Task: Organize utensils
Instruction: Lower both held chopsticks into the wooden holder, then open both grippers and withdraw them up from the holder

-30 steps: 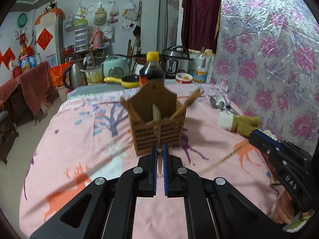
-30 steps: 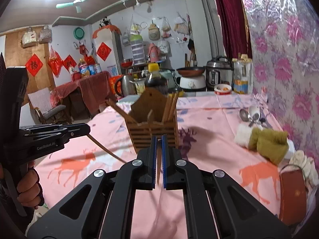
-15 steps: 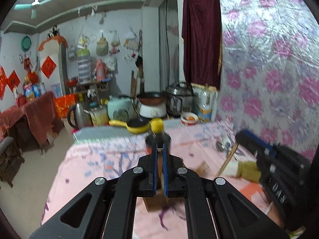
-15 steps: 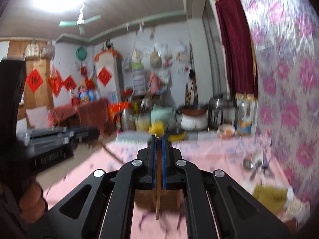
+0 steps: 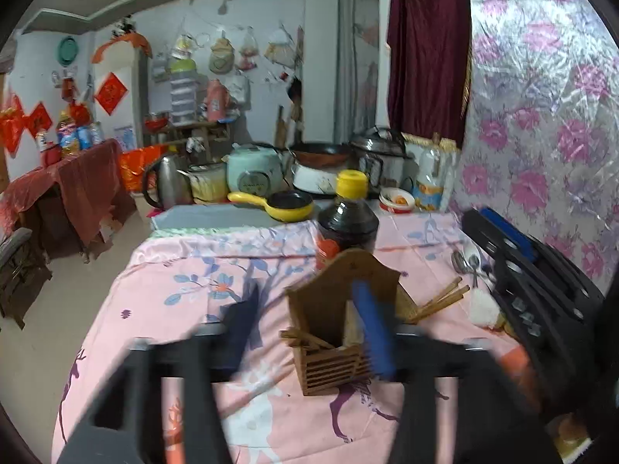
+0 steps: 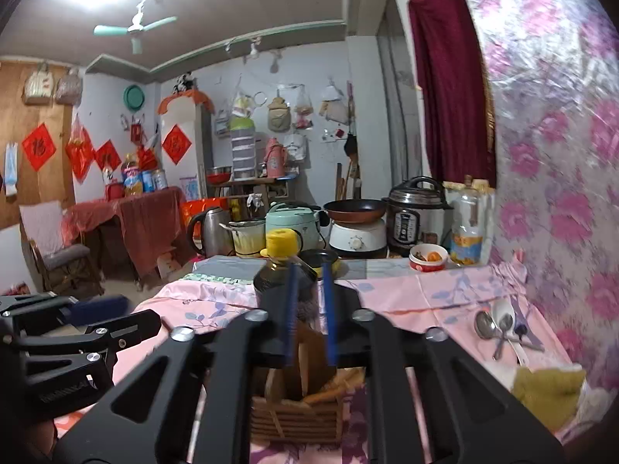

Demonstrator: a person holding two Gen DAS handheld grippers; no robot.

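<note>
A slatted wooden utensil holder (image 5: 344, 321) stands on the pink tablecloth (image 5: 185, 294), with brown chopsticks (image 5: 441, 301) leaning out of its compartments. My left gripper (image 5: 305, 328) hovers just over it, blurred. Its jaws are opening and nothing is between its pads (image 5: 373, 332). In the right wrist view the holder (image 6: 298, 398) sits right below my right gripper (image 6: 309, 309), whose jaws are also opening with nothing between them. Chopsticks (image 6: 336, 382) rest inside the holder. Metal spoons (image 6: 499, 324) lie on the cloth near the wall.
A dark sauce bottle with a yellow cap (image 5: 348, 224) stands just behind the holder. A yellow-green cloth (image 6: 545, 390) lies at the right by the flowered wall. Kettle, cookers and a small yellow pan (image 5: 286, 205) crowd the table's far end.
Both grippers were shut on thin chopsticks and came in over the holder. Now both pairs of jaws have parted, and the chopsticks are no longer between them.
</note>
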